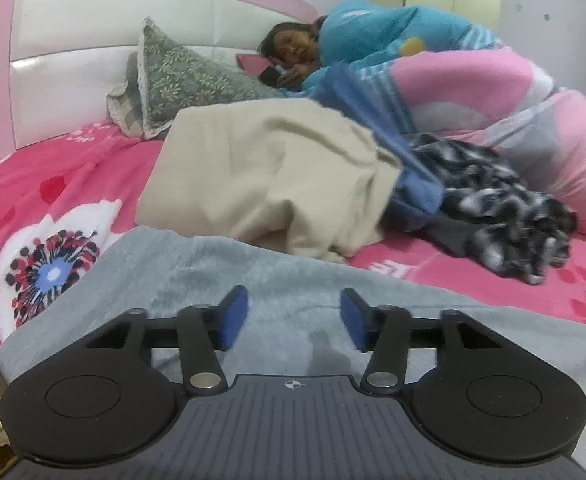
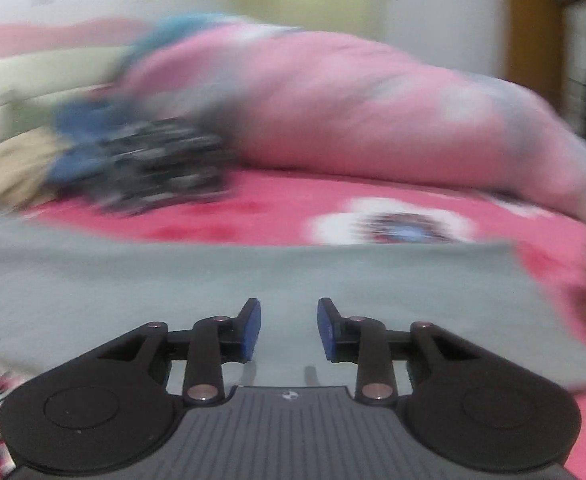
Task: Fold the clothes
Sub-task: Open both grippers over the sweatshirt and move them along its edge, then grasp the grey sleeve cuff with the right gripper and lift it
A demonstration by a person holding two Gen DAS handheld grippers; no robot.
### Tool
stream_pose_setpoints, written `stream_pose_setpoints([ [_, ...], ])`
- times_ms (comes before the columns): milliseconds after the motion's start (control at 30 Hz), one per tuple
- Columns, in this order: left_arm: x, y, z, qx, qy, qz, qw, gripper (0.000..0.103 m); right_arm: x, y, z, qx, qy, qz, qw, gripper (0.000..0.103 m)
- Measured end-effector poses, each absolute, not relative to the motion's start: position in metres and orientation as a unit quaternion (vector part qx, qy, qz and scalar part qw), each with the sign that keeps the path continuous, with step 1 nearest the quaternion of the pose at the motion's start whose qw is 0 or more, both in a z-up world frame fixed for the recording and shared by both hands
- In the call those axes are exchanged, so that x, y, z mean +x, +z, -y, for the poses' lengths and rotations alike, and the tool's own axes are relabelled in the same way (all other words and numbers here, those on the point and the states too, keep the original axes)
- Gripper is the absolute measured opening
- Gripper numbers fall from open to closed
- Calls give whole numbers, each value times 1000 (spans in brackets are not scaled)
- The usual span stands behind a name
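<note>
The left gripper (image 1: 294,316) hangs over a grey cloth (image 1: 229,264) that lies spread flat on the near part of the bed. Its 2 blue pads (image 1: 235,316) stand apart, and nothing is between them; only the grey cloth shows below the gap. The right gripper (image 2: 289,328) is also above this grey cloth (image 2: 253,280). Its 2 pads (image 2: 253,330) are apart too, with a narrower gap, and they pinch nothing. The right wrist view is strongly blurred, so small details there cannot be told.

The grey cloth covers the pink sheet (image 1: 53,184), which has a white flower print with a blue centre (image 1: 53,272). Behind the grey cloth, a beige cloth (image 1: 269,172) lies in a loose heap. Just beside it, on its right, there is a blue cloth (image 1: 417,192), and a black and white cloth (image 1: 501,208) touches the blue one. In the right wrist view the same black and white cloth (image 2: 161,164) is seen at the left.

Further back, a person (image 1: 373,36) in a light blue top lies on the bed under a pink blanket (image 1: 493,92). A green flowered pillow (image 1: 181,76) leans against the white and pink headboard (image 1: 93,40).
</note>
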State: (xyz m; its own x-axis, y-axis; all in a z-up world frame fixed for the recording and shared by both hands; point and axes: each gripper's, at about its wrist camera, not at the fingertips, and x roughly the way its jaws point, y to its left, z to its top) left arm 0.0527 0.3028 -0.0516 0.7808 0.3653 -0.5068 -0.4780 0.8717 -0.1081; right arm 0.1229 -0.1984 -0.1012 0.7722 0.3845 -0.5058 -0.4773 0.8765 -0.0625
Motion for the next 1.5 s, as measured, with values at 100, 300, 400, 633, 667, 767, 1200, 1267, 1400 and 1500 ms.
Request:
stream_pose_setpoints([
  [100,43,-56,-298,-130,206,-262,934,64,119,-123,213,-72,199,-290,933,33],
  [300,22,-60,-290,-141,193,-268,933,72,73,-114,265,17,48,-291,955,40],
  [400,14,-58,-284,-156,187,-261,934,76,45,-107,262,13,53,-273,961,42],
  [633,-11,-56,-271,-182,178,-257,932,88,34,-93,219,22,129,-250,959,45],
  [667,-17,-55,-273,-192,180,-255,930,89,30,-91,211,20,147,-247,958,46],
  [767,-34,-54,-283,-231,185,-246,923,94,19,-82,183,11,206,-232,951,56],
  [1200,-85,-72,-366,-409,217,-184,867,96,-2,-65,-16,-139,446,-148,872,68],
  [1267,-86,-74,-378,-437,206,-169,859,96,-10,-67,-50,-174,475,-117,855,68],
  [1400,-78,-79,-402,-475,202,-157,842,96,-20,-75,-109,-214,518,-91,823,68],
  [1500,-76,-80,-411,-487,192,-149,839,96,-25,-81,-141,-229,541,-83,805,68],
])
